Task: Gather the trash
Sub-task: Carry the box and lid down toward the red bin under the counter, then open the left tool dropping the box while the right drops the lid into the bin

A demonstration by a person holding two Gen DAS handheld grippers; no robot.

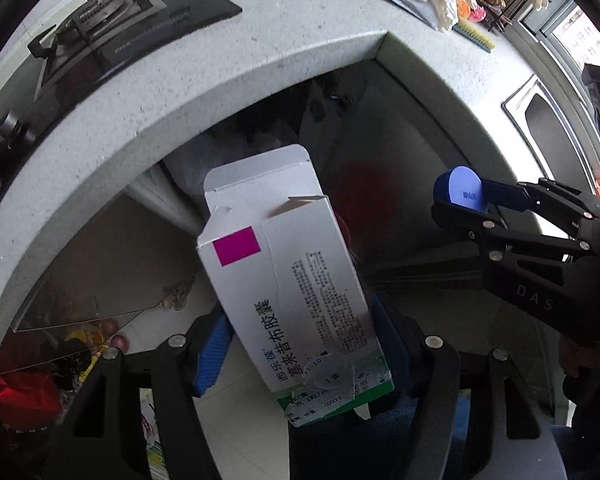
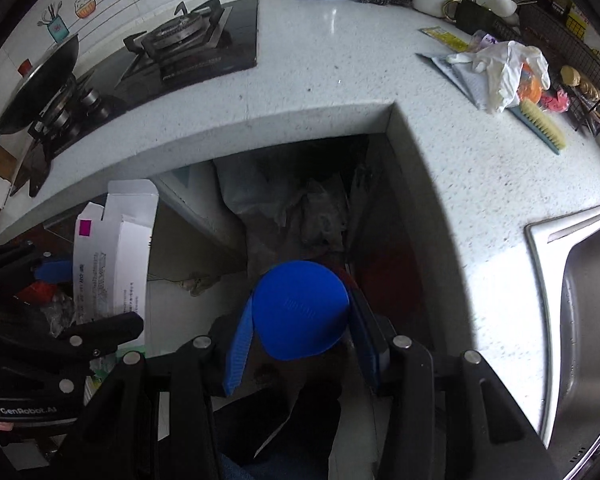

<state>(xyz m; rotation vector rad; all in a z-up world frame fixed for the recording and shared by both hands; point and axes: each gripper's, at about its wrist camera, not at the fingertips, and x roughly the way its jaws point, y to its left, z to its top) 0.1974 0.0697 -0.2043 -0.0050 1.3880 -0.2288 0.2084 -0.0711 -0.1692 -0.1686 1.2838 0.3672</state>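
1. The empty medicine box is clamped between the blue pads of the left gripper. Its long axis runs up and away from the jaws, with the torn, open flap end farthest out and the green-printed end at the pads. It hangs off the counter edge, above the floor.
2. The blue round lid is pinched across its width by the right gripper, flat face toward the camera, also out past the counter edge.
3. The relation that matters: ahead of and below both grippers, in the recess under the inner corner of the speckled countertop, sits a bag of crumpled plastic and paper, which looks like the trash bag. In my judgement the lid lies almost straight in line with it, while the box is off to the left, so the right hand is nearer.
4. More litter waits on the countertop: a crumpled white glove beside a scrubbing brush.
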